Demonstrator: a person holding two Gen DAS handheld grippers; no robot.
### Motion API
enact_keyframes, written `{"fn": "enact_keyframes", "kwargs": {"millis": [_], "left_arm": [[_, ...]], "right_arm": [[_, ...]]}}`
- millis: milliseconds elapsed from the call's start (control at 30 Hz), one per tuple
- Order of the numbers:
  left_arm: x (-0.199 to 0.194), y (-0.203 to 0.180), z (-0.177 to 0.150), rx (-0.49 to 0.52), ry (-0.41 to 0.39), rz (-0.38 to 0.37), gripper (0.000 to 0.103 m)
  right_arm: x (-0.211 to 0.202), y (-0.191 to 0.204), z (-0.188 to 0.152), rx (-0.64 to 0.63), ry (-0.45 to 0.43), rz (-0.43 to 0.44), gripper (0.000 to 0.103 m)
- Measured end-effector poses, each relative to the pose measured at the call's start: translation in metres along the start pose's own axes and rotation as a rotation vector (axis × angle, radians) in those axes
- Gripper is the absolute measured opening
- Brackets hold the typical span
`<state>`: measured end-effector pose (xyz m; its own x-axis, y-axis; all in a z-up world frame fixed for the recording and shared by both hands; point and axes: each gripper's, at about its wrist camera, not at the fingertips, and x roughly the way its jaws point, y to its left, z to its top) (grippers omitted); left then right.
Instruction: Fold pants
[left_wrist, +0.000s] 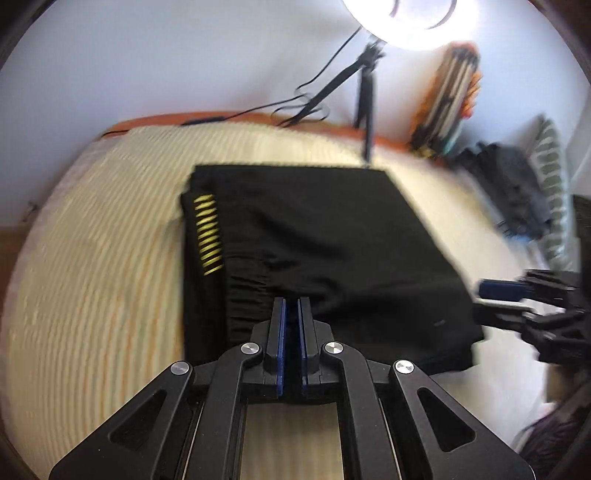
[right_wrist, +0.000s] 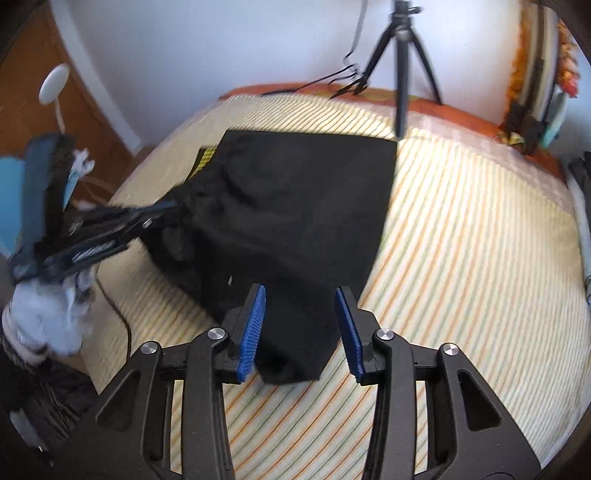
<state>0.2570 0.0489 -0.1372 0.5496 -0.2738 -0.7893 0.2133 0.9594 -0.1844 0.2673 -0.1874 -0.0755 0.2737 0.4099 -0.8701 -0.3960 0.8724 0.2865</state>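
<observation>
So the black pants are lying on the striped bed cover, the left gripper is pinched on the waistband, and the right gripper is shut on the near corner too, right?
Not quite. The right gripper is open: the right wrist view shows its blue pads spread either side of the near corner of the black pants, gripping nothing. The rest holds: the left gripper is pinched on the waistband, on the striped bed cover.

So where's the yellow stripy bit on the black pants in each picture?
Left wrist view: the yellow stripy patch runs down the left edge of the black pants, left of centre.
Right wrist view: only a sliver of the patch peeks out at the pants' upper-left corner.
Shared landmark: the black tripod behind the pants.
</observation>
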Motion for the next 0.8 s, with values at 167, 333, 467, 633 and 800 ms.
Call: {"fn": "enact_keyframes", "kwargs": {"millis": [167,333,467,633,800], "left_arm": [[-0.008,0.009,-0.006,-0.015,-0.007,0.015,0.004],[-0.030,0.020,0.009,-0.064,-0.046,-0.009,0.027],[-0.038,0.050,0.029,-0.190,-0.056,-0.115,0.050],[-0.023,0.074,0.045,-0.251,0.000,-0.222,0.055],[0.015,0.094,0.052,-0.333,0.092,-0.334,0.056]], "right_arm": [[0.018,0.009,-0.019,-0.068,0.092,0.011,0.039],[-0.007,-0.007,-0.011,0.009,0.041,0.093,0.040],[-0.017,-0.023,-0.005,0.050,-0.011,0.102,0.050],[-0.019,-0.050,0.006,0.163,-0.038,0.159,0.057],[-0.009,-0.077,0.016,0.243,-0.040,0.216,0.064]]}}
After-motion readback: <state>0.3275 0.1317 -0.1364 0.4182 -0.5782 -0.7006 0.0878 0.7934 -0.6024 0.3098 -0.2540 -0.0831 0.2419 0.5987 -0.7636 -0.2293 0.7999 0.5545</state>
